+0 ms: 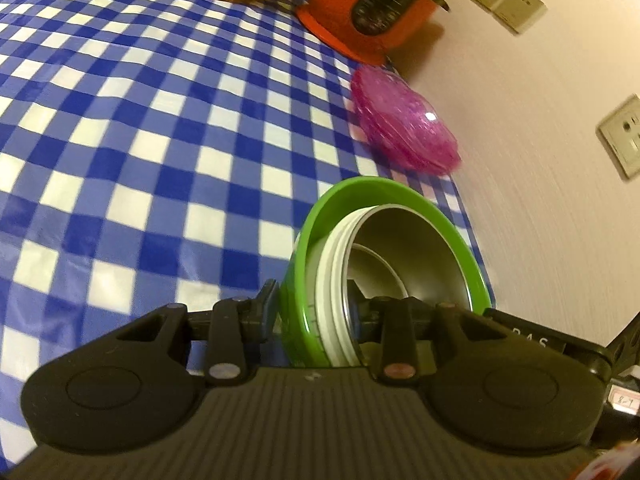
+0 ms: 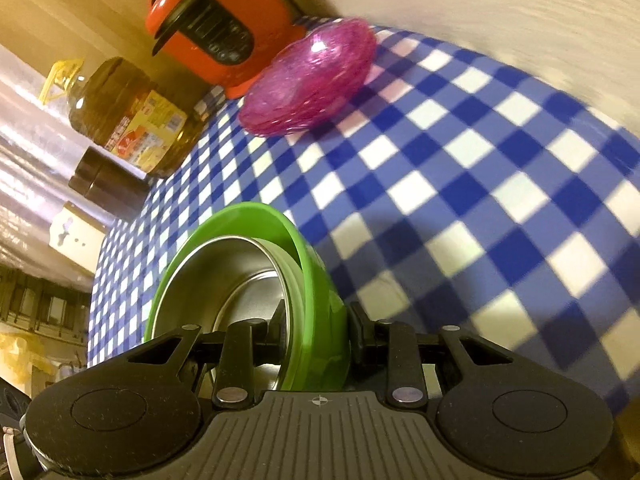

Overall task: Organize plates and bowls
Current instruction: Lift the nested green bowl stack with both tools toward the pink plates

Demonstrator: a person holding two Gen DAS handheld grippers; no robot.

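A green bowl with a steel inner lining [image 1: 384,248] is held over the blue-and-white checked tablecloth [image 1: 140,140]. My left gripper [image 1: 316,316] is shut on its rim, one finger outside the green wall and one inside. In the right wrist view my right gripper [image 2: 318,328] is shut on the rim of a green steel-lined bowl [image 2: 240,264] the same way. A stack of pink translucent plates [image 1: 404,120] lies by the wall; it also shows in the right wrist view [image 2: 312,80].
An orange rice cooker [image 1: 372,4] stands at the back by the wall, also in the right wrist view [image 2: 220,28]. A large oil bottle [image 2: 128,116] and a dark jar [image 2: 108,184] stand beside it. Wall sockets [image 1: 620,136] are on the wall.
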